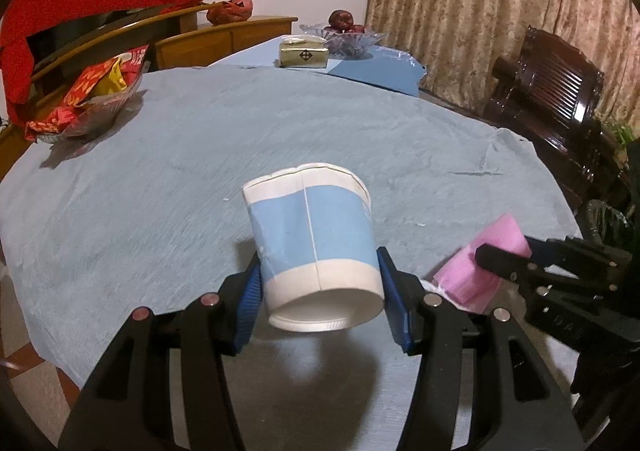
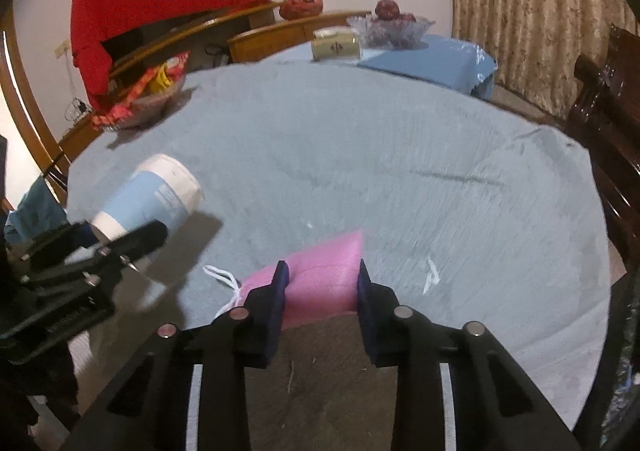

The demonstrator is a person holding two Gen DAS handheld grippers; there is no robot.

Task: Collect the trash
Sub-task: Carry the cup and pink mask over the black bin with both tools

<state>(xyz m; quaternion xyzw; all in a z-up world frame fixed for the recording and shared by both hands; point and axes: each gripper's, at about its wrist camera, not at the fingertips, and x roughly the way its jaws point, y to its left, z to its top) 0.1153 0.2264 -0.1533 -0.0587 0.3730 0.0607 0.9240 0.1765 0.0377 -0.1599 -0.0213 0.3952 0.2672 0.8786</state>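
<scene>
Our left tool point(image 1: 320, 283) grips a blue-and-white paper cup point(image 1: 312, 235) tilted above the table point(image 1: 240, 131), our right tool point(image 2: 322, 283) clamps a pink face mask point(image 2: 320, 283) at four o'clock from it, and at ten o'clock sits a glass bowl point(image 1: 104, 111) of red wrappers point(image 1: 96, 87).

Ahead of my left gripper point(image 1: 320, 291) and my right gripper point(image 2: 322, 293), the round counter under its grey-blue cloth point(image 1: 280, 131) lies wide and bare through the middle, so I can pass freely there. At the far left edge a clear glass bowl heaped with red and yellow wrappers point(image 1: 96, 99) blocks that side. At the far end a beige tissue pack point(image 1: 304, 55) and a glass dish of dark red fruit point(image 1: 344, 35) stand close together. A dark carved wooden chair point(image 1: 552, 99) crowds the right rim. My two grippers sit near each other, leaving only a narrow gap between them.
</scene>
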